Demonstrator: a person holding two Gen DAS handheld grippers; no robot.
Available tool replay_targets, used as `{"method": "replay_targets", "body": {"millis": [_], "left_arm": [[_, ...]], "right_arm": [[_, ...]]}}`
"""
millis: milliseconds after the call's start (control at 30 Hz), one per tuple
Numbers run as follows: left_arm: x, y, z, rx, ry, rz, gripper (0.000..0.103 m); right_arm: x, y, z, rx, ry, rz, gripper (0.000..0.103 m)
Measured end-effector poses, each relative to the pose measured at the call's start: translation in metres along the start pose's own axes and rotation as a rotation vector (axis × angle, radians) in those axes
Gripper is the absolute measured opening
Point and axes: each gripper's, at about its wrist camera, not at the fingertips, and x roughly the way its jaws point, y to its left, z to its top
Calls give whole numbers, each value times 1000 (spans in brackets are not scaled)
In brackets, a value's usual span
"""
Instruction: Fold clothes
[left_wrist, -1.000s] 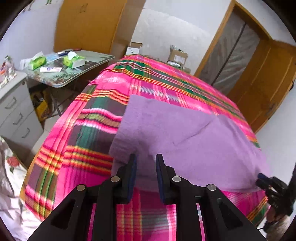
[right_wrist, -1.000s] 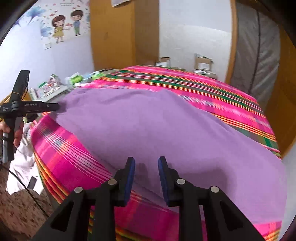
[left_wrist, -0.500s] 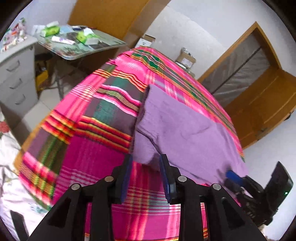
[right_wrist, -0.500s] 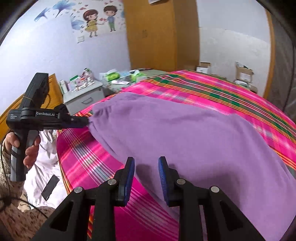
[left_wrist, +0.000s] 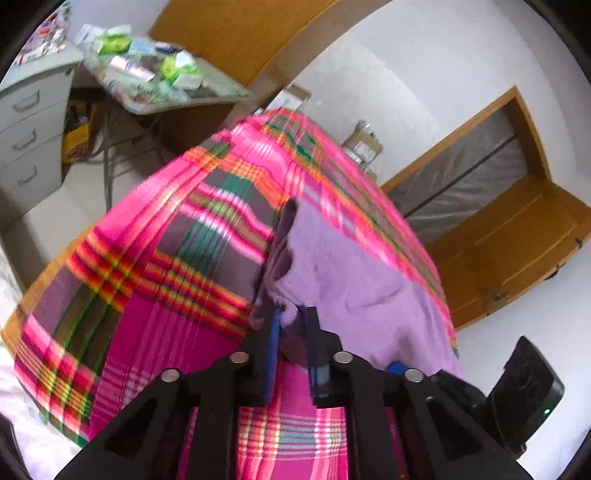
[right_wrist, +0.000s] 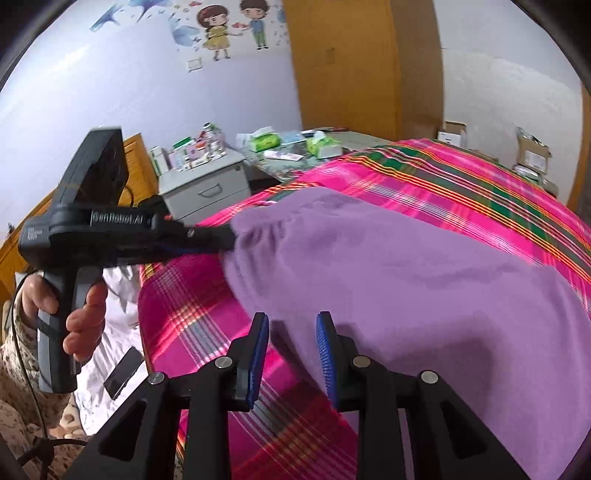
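A purple garment (left_wrist: 354, 280) lies spread on a bed with a pink plaid blanket (left_wrist: 166, 295). My left gripper (left_wrist: 291, 314) has its jaws closing on the garment's near left corner. The cloth is bunched between the pads and pulled up off the blanket. In the right wrist view the left gripper (right_wrist: 227, 240) pinches that gathered corner of the garment (right_wrist: 406, 277), and a hand (right_wrist: 85, 321) holds its handle. My right gripper (right_wrist: 291, 332) is open just above the garment's near edge, with nothing between its pads. It also shows low at the right in the left wrist view (left_wrist: 399, 369).
A grey drawer cabinet (right_wrist: 207, 184) and a cluttered side table (left_wrist: 159, 81) stand left of the bed. Cardboard boxes (right_wrist: 532, 155) sit behind the bed, and a wooden door (left_wrist: 517, 251) is to the right. A dark flat object (right_wrist: 123, 373) lies on white cloth on the floor.
The left jaws have closed around the garment's corner and the wrist has rolled, lifting the cloth. The right gripper has slid left along the near edge, toward the left gripper.
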Motion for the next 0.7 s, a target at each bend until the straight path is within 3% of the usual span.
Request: {"method": "replay_targets", "body": {"millis": [200,233,267,300,367,433,533,700], "left_arm": [[-5,-7,3,48,-36,-13,12],[-6,-4,3,41,-42,-5,11],[-8,-2,3,38,-48,-1,11],[-9,0,2,36,-53,3,11],[-11,4,2,31,-65,11,3],[-18,9,2,20,-87,14,3],[-18,17,0,16,-79,50,3],[-14,18,-2,6,-39,9,6]], "right_arm": [[13,7,1,-4,24,-2,25],[13,8,1,0,19,2,22],[13,8,1,3,13,5,7],[13,9,1,2,6,0,4],[7,11,0,-1,-19,-13,4],[2,15,-2,-7,-33,7,4],[11,19,-9,-41,20,3,4],[10,21,-2,-61,39,13,8]]}}
